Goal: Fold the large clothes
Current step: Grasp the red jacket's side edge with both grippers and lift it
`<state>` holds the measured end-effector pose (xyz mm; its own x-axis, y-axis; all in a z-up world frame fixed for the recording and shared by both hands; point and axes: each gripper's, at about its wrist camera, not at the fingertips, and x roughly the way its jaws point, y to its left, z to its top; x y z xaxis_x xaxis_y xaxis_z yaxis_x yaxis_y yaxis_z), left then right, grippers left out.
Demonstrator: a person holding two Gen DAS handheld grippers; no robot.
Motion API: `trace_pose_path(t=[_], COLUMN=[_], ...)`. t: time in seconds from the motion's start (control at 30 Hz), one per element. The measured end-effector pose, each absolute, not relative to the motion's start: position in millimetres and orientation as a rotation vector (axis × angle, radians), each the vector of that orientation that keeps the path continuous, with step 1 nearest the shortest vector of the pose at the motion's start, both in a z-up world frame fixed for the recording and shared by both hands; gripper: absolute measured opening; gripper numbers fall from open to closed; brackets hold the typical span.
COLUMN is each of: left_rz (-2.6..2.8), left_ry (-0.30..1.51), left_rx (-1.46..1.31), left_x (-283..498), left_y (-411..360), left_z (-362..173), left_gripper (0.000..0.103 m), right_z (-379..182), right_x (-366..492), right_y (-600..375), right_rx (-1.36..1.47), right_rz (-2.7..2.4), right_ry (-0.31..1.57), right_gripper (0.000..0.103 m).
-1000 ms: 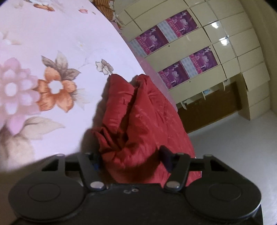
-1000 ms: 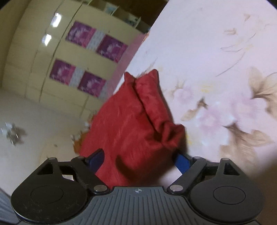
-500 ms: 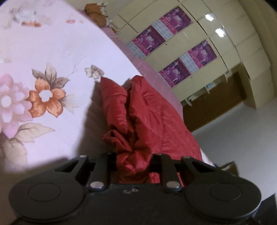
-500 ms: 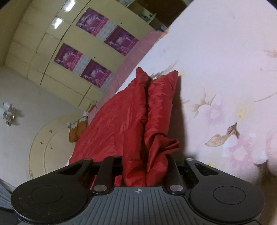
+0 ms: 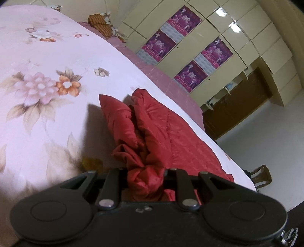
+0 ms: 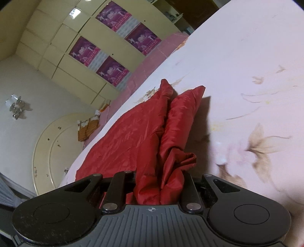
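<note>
Left wrist: left tool (image 5: pixel 146 179) clamped on bunched edge of red garment (image 5: pixel 157 129), rest lying along bed (image 5: pixel 47 57) edge, floral sheet. Cupboards (image 5: pixel 218 34) behind.

Right wrist: right tool (image 6: pixel 159 187) pinching folds of same garment (image 6: pixel 133 133), fabric lifted off bed (image 6: pixel 247 76), far corners pointing up.

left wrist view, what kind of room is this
Most likely a home bedroom: a wide bed under a pink floral bedspread, a wall of cream wardrobe doors with purple posters, and a red garment on the bed, pinched by both grippers.
</note>
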<state>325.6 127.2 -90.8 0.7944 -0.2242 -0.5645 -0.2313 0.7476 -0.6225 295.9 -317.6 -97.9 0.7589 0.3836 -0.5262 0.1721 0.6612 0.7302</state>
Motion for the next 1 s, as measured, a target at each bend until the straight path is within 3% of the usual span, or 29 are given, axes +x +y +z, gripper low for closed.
trace_pose_path(t=[1.0], left_rz=[0.061], left_ry=[0.688], left_rx=[-0.843], left_x=[151.5], left_y=[100.9], left_z=[-112.3], left_gripper=[0.020], right_z=[-96.6], right_x=[161.0], right_y=[-341.4], right_rx=[0.851], right_rz=[0.186], right_ry=[0.792], right_gripper=[0.017])
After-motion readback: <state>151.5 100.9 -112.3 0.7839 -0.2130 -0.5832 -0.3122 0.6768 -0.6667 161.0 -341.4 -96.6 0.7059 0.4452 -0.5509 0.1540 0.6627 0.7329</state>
